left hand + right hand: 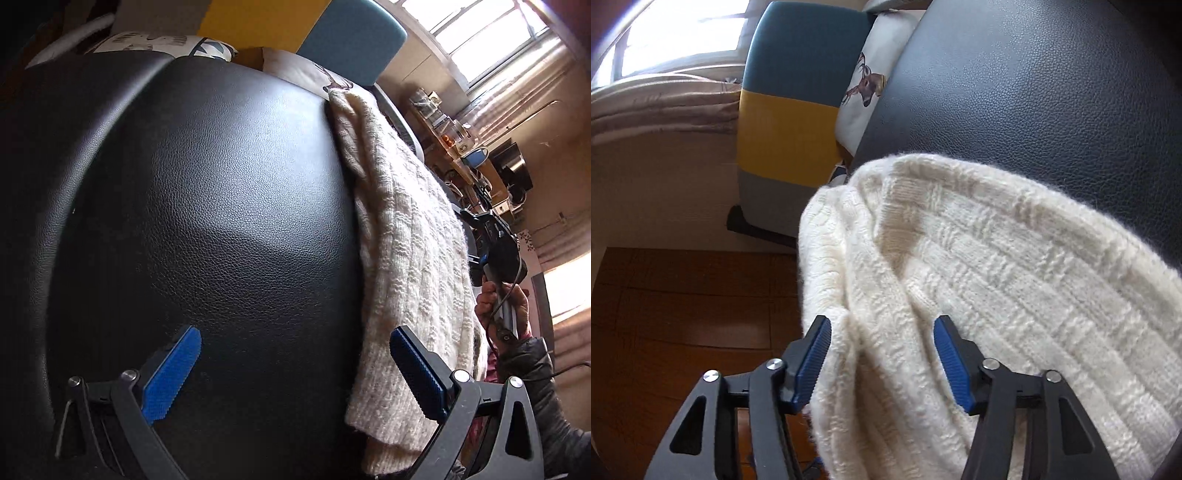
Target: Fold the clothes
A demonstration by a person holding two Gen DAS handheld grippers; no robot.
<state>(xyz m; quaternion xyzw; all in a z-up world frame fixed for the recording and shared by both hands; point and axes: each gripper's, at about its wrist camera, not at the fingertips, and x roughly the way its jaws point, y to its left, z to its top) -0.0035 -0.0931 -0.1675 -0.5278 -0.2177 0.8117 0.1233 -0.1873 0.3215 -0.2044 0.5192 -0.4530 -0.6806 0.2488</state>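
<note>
The left wrist view looks along the left gripper [295, 373], very near over a black leather surface [207, 206], and faces a far window [476, 33]. At its right edge the cream sweater [413, 236] hangs, with the right gripper [495, 243] beyond it, perhaps partly hidden. The right wrist view looks down along its own gripper [882, 358], close to the same sweater [979, 280], with the wooden floor [683, 306] at the left. Both views share the sweater, the leather surface [1052, 92] and the deer cushion [868, 85].

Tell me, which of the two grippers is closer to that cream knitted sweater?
Right. The right gripper is open with a fold of the cream sweater between its fingers. The left gripper is open mostly over the black cushion, only one finger at the sweater's edge.
</note>
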